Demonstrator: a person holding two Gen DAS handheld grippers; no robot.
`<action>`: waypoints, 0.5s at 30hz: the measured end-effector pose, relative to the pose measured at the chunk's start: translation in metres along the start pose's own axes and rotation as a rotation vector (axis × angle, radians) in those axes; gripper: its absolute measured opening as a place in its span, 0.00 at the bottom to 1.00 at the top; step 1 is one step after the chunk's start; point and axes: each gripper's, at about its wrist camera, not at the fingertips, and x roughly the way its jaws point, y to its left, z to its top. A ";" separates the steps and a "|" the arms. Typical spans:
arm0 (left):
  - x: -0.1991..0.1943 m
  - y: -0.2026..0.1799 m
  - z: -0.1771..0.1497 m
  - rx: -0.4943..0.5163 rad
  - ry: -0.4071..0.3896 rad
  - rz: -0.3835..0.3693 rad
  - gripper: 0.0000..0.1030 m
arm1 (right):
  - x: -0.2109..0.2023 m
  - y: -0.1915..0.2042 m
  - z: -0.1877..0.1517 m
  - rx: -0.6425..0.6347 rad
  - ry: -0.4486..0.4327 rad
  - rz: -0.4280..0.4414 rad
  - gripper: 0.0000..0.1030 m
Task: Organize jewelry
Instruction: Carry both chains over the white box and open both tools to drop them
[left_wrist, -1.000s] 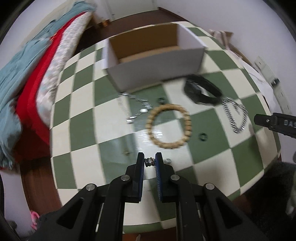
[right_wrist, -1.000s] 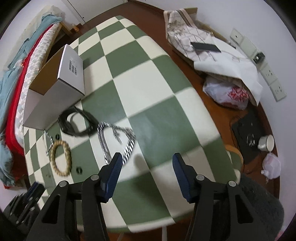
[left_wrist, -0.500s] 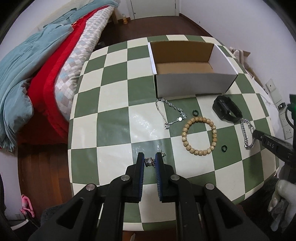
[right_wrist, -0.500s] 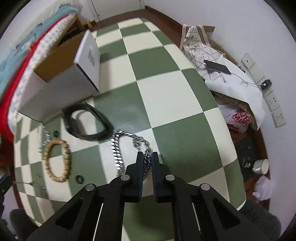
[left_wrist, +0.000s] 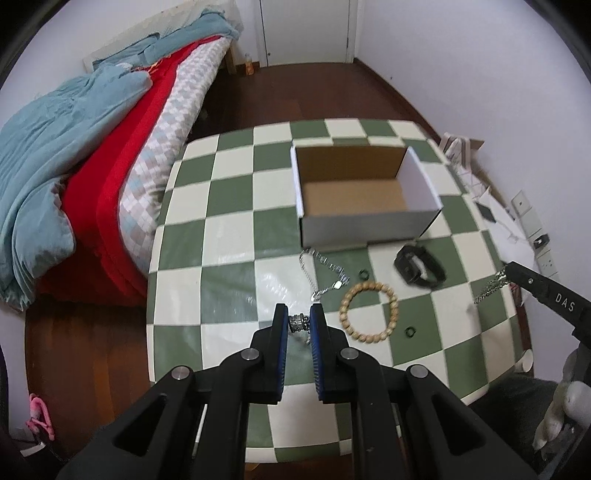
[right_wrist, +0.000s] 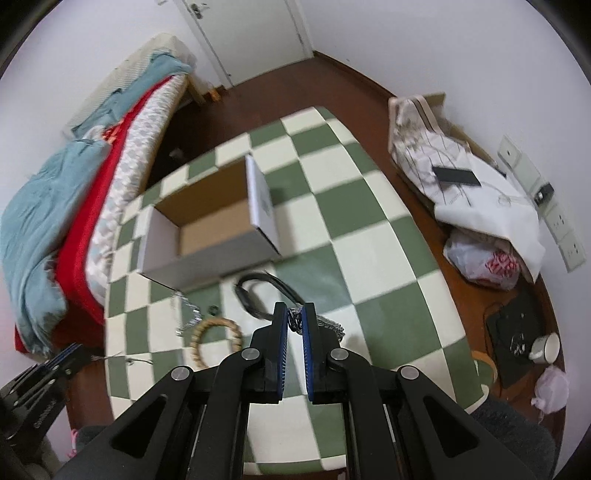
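My left gripper (left_wrist: 298, 314) is shut on a small silver charm (left_wrist: 299, 322), held above the near part of the checked table (left_wrist: 229, 240). My right gripper (right_wrist: 294, 312) is shut on a chunky silver chain (right_wrist: 328, 326), which hangs off the table's right side (left_wrist: 491, 286). An open white cardboard box (left_wrist: 365, 192) (right_wrist: 214, 229) stands at the back. In front of it lie a thin silver chain (left_wrist: 325, 273), a wooden bead bracelet (left_wrist: 369, 312) (right_wrist: 216, 341), a black band (left_wrist: 419, 266) (right_wrist: 266, 291) and two small dark rings (left_wrist: 364, 274) (left_wrist: 409, 331).
A bed with red and teal bedding (left_wrist: 92, 166) runs along the table's left. Bags, a phone and white cloth (right_wrist: 469, 192) are piled on the floor to the right, below wall sockets (right_wrist: 561, 225). A cup (right_wrist: 546, 347) sits on the floor.
Both grippers have risen higher above the table. The right gripper closed on the chunky chain and has lifted it off the table. The left gripper still holds the charm.
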 end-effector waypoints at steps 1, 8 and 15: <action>-0.003 -0.001 0.003 -0.001 -0.009 -0.007 0.09 | -0.006 0.007 0.004 -0.016 -0.009 0.009 0.08; -0.029 -0.002 0.044 -0.016 -0.074 -0.074 0.08 | -0.033 0.048 0.034 -0.098 -0.061 0.075 0.07; -0.045 -0.004 0.103 0.008 -0.153 -0.090 0.08 | -0.031 0.082 0.076 -0.132 -0.086 0.124 0.06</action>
